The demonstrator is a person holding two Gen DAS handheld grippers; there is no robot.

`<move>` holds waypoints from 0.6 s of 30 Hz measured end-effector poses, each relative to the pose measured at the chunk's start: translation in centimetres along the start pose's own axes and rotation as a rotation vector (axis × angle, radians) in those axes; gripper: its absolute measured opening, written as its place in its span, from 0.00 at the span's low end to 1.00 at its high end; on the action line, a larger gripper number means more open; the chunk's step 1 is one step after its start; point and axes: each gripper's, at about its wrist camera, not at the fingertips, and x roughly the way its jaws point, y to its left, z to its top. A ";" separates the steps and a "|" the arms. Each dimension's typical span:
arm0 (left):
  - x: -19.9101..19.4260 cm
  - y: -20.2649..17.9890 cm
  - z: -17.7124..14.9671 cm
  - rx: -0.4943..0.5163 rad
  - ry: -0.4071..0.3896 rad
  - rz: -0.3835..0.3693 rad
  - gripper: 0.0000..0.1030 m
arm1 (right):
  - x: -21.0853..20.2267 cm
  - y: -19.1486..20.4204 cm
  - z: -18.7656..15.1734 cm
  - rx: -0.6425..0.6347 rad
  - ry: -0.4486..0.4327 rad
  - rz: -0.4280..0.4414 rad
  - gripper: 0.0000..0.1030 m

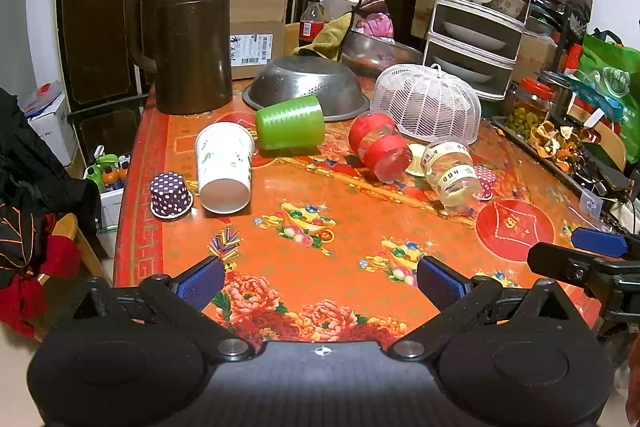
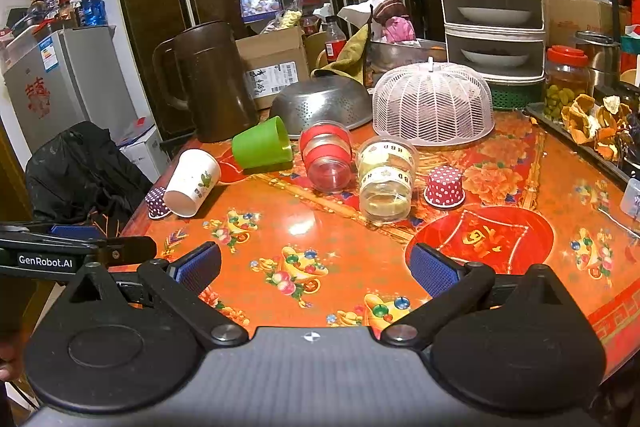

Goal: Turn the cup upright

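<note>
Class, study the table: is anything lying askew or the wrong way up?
Yes. The white paper cup, green cup, red-banded jar and clear jar lie tipped over; both polka-dot cups stand inverted.

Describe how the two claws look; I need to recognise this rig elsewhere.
Both the left claw and the right claw match: black plastic bodies with round pivot housings, silver bolts, and blue ribbed fingertip pads. The left one's side, seen from the right wrist view, bears white "GenRobot.AI" lettering.

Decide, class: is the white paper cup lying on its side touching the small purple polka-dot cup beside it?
Apart. In the left wrist view a strip of orange tablecloth shows between the white paper cup and the purple polka-dot cup.
</note>
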 end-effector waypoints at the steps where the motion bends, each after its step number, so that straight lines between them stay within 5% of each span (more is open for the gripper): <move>1: 0.1 -0.2 0.0 0.002 0.002 0.002 1.00 | 0.0 -0.1 0.0 0.002 0.001 0.001 0.99; 10: 0.4 -2.1 0.8 0.010 -0.002 0.005 1.00 | -0.6 -1.7 -0.4 0.018 -0.011 -0.002 0.99; 13: 0.9 -4.3 2.4 0.025 -0.018 -0.053 1.00 | -1.3 -3.4 -0.9 0.045 -0.019 -0.024 0.99; 18: 6.1 -8.7 6.6 0.014 0.109 -0.158 1.00 | -3.2 -7.2 -2.2 0.130 -0.043 -0.058 0.99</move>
